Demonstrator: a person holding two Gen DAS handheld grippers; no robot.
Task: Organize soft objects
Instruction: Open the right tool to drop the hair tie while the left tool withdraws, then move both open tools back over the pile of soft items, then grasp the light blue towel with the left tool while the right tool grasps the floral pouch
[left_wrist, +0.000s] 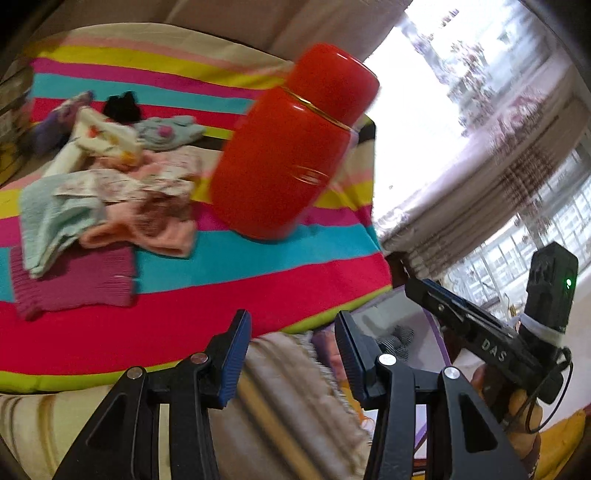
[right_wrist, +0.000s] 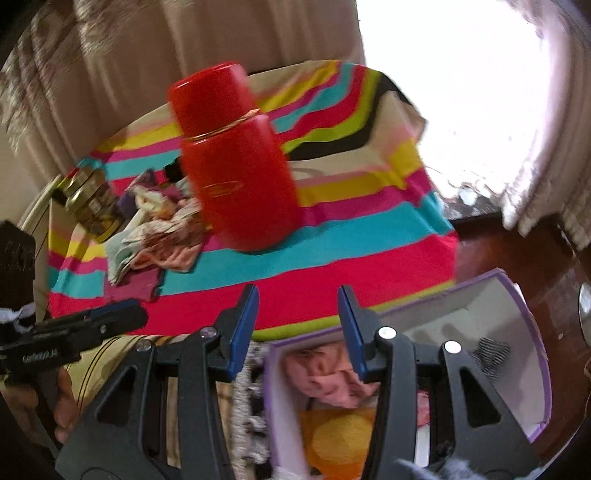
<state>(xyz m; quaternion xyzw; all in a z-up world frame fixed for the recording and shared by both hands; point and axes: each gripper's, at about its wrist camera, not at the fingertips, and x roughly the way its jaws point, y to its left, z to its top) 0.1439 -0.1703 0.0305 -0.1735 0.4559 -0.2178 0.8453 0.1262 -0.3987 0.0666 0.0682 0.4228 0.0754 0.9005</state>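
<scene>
From the left wrist view, the left gripper (left_wrist: 291, 354) hangs with its jaws released and nothing between them, just past the near edge of a counter draped in a striped cloth (left_wrist: 258, 299). A red flask (left_wrist: 291, 147) with its cap on stands upright on the cloth, and to its left lies a pile of small soft garments (left_wrist: 110, 177): pale blue, floral, pink, cream and a purple knit piece at the bottom. Below the counter edge a purple-rimmed box (left_wrist: 428, 317) shows between the jaws, with a striped black-and-white piece inside; the right gripper (left_wrist: 461, 314), held in a hand, hovers above it. From the right wrist view, the right gripper (right_wrist: 297, 332) also has its jaws released and empty, poised over the open purple-rimmed box (right_wrist: 532, 332). That box holds a pink garment (right_wrist: 325, 376), a yellow-orange soft item (right_wrist: 340, 439) and a striped black-and-white piece (right_wrist: 491, 354) against its grey inner wall. On the cloth (right_wrist: 332, 266) the red flask (right_wrist: 236, 170) stands beside the garment pile (right_wrist: 155, 229), with a printed tin (right_wrist: 92, 206) further left. The left gripper (right_wrist: 110, 321) enters at the left edge.
</scene>
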